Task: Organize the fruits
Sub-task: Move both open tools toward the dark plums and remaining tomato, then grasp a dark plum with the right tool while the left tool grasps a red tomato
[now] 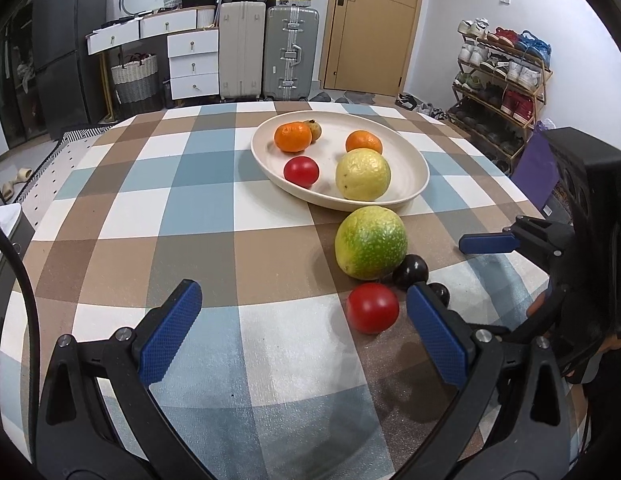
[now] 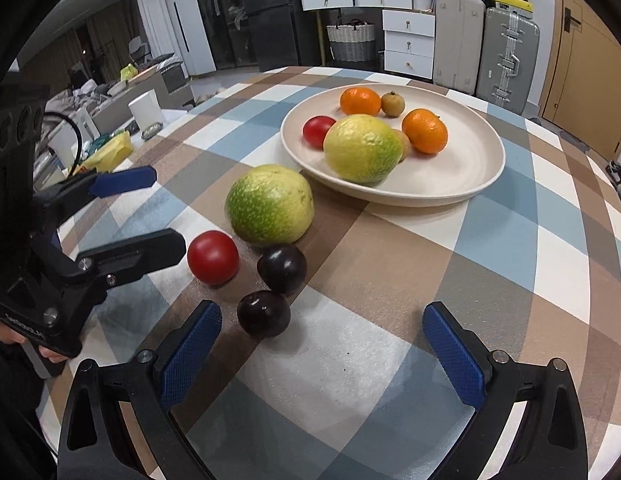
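A cream plate holds two oranges, a red tomato, a yellow-green fruit and a small brown fruit. On the cloth in front of it lie a big green fruit, a red tomato and two dark plums. My left gripper is open, the tomato just inside its right finger. My right gripper is open and holds nothing, the nearer plum by its left finger.
The round table wears a checked cloth with bare room left of the fruit. Its far edge curves behind the plate. Beyond stand suitcases, white drawers and a shoe rack.
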The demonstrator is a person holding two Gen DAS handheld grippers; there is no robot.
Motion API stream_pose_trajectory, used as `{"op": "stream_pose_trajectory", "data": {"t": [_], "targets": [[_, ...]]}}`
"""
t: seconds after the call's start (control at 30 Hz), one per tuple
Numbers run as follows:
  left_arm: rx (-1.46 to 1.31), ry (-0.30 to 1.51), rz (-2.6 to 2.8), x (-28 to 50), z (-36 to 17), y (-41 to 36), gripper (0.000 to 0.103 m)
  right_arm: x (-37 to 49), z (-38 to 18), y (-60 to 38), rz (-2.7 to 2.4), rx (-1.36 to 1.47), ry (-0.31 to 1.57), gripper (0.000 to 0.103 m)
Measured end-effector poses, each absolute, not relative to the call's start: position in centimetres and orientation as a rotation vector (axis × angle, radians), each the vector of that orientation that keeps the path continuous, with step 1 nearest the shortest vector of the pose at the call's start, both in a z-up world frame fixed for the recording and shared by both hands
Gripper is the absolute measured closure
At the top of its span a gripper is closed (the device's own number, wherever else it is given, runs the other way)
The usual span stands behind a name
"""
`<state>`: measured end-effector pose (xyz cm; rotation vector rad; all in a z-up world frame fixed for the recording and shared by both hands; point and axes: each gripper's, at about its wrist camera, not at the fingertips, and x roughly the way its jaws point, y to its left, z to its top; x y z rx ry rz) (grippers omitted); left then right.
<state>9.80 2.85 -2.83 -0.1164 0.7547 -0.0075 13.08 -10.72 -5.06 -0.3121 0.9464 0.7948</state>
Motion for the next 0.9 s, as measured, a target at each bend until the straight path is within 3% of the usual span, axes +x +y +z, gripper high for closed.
{"op": "stream_pose_trajectory", "data": {"t": [0.33, 0.67, 0.9], "targets": [[-0.137, 0.767, -0.005, 10.1, -3.1, 3.1, 0.001, 12.0, -5.2, -9.7, 0.806, -0.399, 0.918, 0.004], [-0.144, 0.775, -0.002, 10.2, -3.2, 3.2, 0.001, 10.9, -4.7, -9.4, 0.887, -0.406, 0.877, 0.045], [-0.135, 0.775, -0.007, 10.2, -3.2, 3.2, 0.001, 11.0, -4.6, -9.7, 0.911, -0.374, 0.879, 0.064]]}}
